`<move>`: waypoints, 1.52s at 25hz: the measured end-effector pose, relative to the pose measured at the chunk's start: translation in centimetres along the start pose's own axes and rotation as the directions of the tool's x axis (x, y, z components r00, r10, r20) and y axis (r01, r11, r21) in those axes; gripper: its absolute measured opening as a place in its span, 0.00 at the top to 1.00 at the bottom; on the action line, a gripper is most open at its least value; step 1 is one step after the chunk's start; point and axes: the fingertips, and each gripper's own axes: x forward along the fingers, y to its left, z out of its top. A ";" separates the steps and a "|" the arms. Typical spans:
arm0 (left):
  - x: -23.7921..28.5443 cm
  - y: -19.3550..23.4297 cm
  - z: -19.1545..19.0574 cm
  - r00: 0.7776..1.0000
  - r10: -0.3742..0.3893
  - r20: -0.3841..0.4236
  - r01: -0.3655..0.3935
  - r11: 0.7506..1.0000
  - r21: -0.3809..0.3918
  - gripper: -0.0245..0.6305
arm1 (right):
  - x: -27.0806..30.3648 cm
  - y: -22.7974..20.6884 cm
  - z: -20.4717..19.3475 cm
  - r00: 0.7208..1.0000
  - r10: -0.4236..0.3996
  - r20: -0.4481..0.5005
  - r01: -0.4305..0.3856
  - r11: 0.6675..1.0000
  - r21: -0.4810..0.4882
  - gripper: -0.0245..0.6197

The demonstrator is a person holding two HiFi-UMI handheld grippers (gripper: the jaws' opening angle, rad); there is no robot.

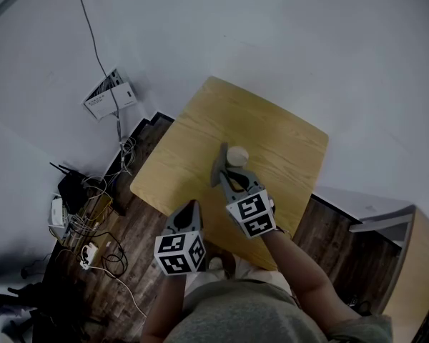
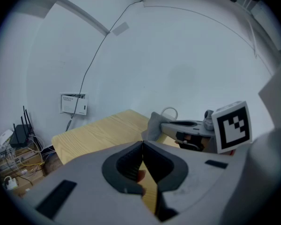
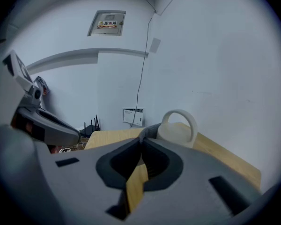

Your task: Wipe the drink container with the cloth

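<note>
A cream drink container (image 1: 237, 156) with a loop handle (image 3: 179, 114) stands near the middle of the wooden table (image 1: 193, 138). My right gripper (image 1: 225, 171) is shut on a grey cloth (image 1: 219, 164), which hangs from its tips just left of the container. In the right gripper view the cloth (image 3: 150, 131) bunches at the jaw tips, right against the container (image 3: 175, 134). My left gripper (image 1: 193, 206) is shut with nothing in it, held back over the table's near edge. The left gripper view shows its tips (image 2: 142, 144) touching, with the cloth (image 2: 153, 125) ahead.
A tangle of cables, a router and power strips (image 1: 79, 199) lies on the dark floor left of the table. A white box (image 1: 109, 95) is fixed to the wall. A white cabinet (image 1: 372, 209) stands at the right.
</note>
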 end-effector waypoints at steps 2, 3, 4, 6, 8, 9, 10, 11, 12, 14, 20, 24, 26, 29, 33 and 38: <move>0.0 0.0 -0.1 1.000 0.000 -0.003 0.000 1.000 0.001 0.96 | 0.2 0.0 -0.8 1.000 -0.001 -0.018 0.001 1.000 0.006 0.95; 0.0 0.0 -0.1 1.000 0.001 -0.005 -0.001 1.000 0.002 0.96 | 0.3 0.0 -1.2 1.000 -0.001 -0.028 0.001 1.000 0.009 0.95; 0.1 0.0 -0.2 1.000 0.002 -0.007 -0.002 1.000 0.003 0.96 | 0.4 -0.1 -1.7 0.999 0.000 -0.037 0.000 1.000 0.013 0.95; 0.1 0.0 -0.3 1.000 0.003 -0.011 -0.003 1.000 0.004 0.96 | 0.7 -0.1 -2.6 0.998 0.001 -0.056 0.001 1.000 0.021 0.95; 0.1 0.0 -0.5 1.000 0.006 -0.015 -0.006 1.000 0.004 0.96 | 0.9 -0.1 -3.5 0.997 0.002 -0.076 0.000 1.000 0.029 0.95; 0.1 0.1 -0.5 1.000 0.008 -0.017 -0.008 1.000 0.004 0.96 | 1.0 -0.1 -3.9 0.996 0.003 -0.086 -0.001 1.000 0.031 0.95; 0.1 0.1 -0.6 1.000 0.010 -0.019 -0.010 1.000 0.004 0.96 | 1.1 -0.1 -4.4 0.995 0.005 -0.097 -0.002 0.999 0.032 0.95; 0.1 0.1 -0.7 1.000 0.012 -0.021 -0.012 1.000 0.004 0.96 | 1.2 0.0 -4.9 0.994 0.007 -0.107 -0.003 0.999 0.033 0.95; 0.1 0.1 -0.8 1.000 0.014 -0.022 -0.014 1.000 0.004 0.96 | 1.3 0.0 -5.3 0.993 0.009 -0.118 -0.005 0.999 0.034 0.95; 0.2 0.1 -0.9 1.000 0.016 -0.024 -0.016 1.000 0.002 0.96 | 1.6 0.1 -6.3 0.990 0.013 -0.141 -0.008 0.999 0.038 0.95; 0.4 0.0 -0.9 1.000 0.016 -0.026 -0.016 1.000 -0.002 0.96 | 2.4 0.1 -8.8 0.978 0.017 -0.208 -0.011 1.000 0.030 0.95; 0.3 -0.1 -1.0 1.000 0.014 -0.026 -0.014 1.000 -0.003 0.96 | 2.6 0.3 -9.3 0.975 0.019 -0.223 -0.009 0.999 0.044 0.95; 0.2 -0.1 -1.1 1.000 0.013 -0.027 -0.013 1.000 -0.005 0.96 | 2.6 0.4 -9.4 0.974 0.019 -0.227 -0.009 0.999 0.045 0.95; 0.1 -0.1 -1.0 1.000 0.010 -0.025 -0.010 1.000 -0.006 0.96 | 2.4 0.6 -8.9 0.977 0.016 -0.214 -0.006 0.999 0.050 0.95; -0.4 -0.2 -1.0 1.000 0.004 -0.017 -0.004 1.000 -0.001 0.96 | 1.2 1.1 -7.7 0.986 0.014 -0.168 -0.004 0.998 0.062 0.95; -1.5 -0.5 -0.7 1.000 -0.014 -0.006 0.014 1.000 0.008 0.96 | -1.3 2.0 -6.1 0.993 -0.001 -0.118 0.010 0.997 0.072 0.95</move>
